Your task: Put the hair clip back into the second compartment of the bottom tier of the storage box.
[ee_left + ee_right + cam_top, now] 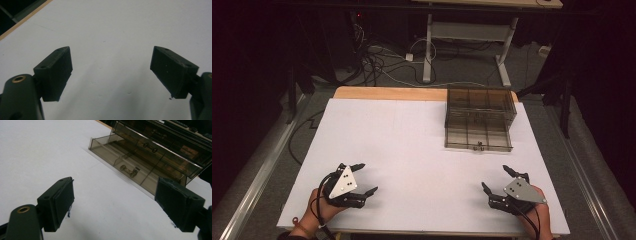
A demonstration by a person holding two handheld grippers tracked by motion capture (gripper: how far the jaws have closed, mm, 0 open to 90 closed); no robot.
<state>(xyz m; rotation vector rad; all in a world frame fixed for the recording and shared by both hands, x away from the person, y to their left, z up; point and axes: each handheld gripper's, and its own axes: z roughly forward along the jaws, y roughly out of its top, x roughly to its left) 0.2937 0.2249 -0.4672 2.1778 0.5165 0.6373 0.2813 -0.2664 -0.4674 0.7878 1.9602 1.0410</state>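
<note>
The desk (pixel 412 145) is the biggest thing here, a broad white sheet laid over a wooden top, bare apart from one item. That item is a smoked clear-plastic drawer organiser (pixel 480 117), standing at the far right of the desk, well apart from both hands. In the right gripper view the drawer organiser (pixel 150 152) shows stacked rows of drawers, and the lowest drawer (pixel 117 153) looks drawn out a little, its front nearest the camera.

It looks light, stiff and rather brittle, with slick walls that would slide between pads; squeezing the thin panels could crack them, and a hard tug might drag the whole unit across the sheet. The sensible hold, I'd judge, is the small metal knob (pixel 128 171) on the drawer front, pinched from either side, perhaps with the other hand steadying the case.

The right gripper (pixel 495 179) rests near the front right edge, its fingers (pixel 60 202) spread wide with nothing between them, pointed towards the organiser. The left gripper (pixel 365 177) sits at the front left, its fingers (pixel 56 72) likewise wide apart and empty, facing bare white desk.
</note>
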